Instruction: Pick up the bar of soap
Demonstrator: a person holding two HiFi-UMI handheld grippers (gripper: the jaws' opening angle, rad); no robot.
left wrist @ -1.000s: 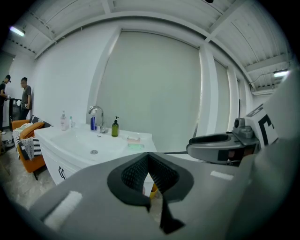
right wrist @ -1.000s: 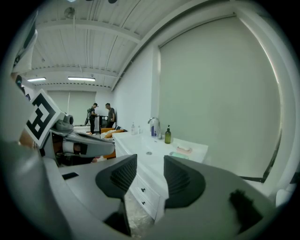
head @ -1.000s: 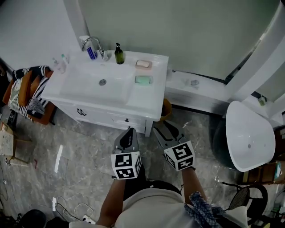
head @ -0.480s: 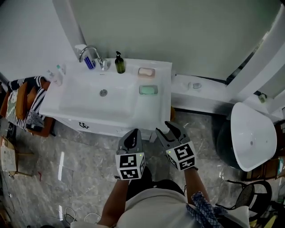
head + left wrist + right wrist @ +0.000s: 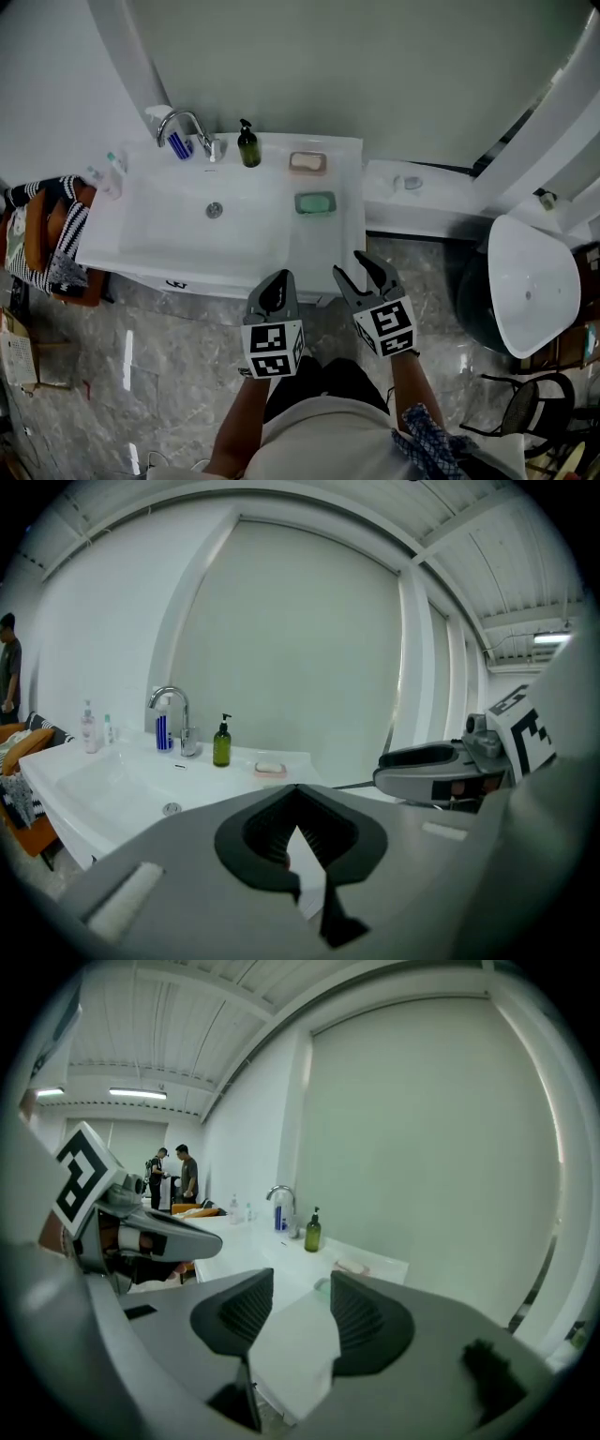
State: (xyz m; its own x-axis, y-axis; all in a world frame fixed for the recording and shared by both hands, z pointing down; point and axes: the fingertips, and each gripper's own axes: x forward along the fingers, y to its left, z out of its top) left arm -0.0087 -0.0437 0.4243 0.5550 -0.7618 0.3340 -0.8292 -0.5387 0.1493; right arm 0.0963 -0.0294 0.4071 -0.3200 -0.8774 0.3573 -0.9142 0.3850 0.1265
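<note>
A pale bar of soap (image 5: pixel 307 161) lies in a pink dish at the back right of the white vanity top (image 5: pixel 323 244). In front of it sits a green soap dish (image 5: pixel 315 202) with a green bar. The left gripper view shows the pink dish (image 5: pixel 270 769), and the right gripper view shows both the pink dish (image 5: pixel 353 1267) and the green dish (image 5: pixel 323 1285). My left gripper (image 5: pixel 275 291) (image 5: pixel 296 791) hovers at the vanity's front edge, shut and empty. Beside it, my right gripper (image 5: pixel 361 271) (image 5: pixel 295 1309) is open with nothing between its fingers. Both are well short of the soap.
A chrome tap (image 5: pixel 183 127), a green pump bottle (image 5: pixel 247 145) and small bottles (image 5: pixel 108 171) stand along the basin's back. A chair with striped clothes (image 5: pixel 47 234) is at the left, and a white toilet (image 5: pixel 530 281) at the right. Two people (image 5: pixel 178 1176) stand far off.
Both grippers have moved forward from the floor area up to the vanity's front edge, and the vanity now sits nearer in the head view. Neither gripper's jaws have changed.
</note>
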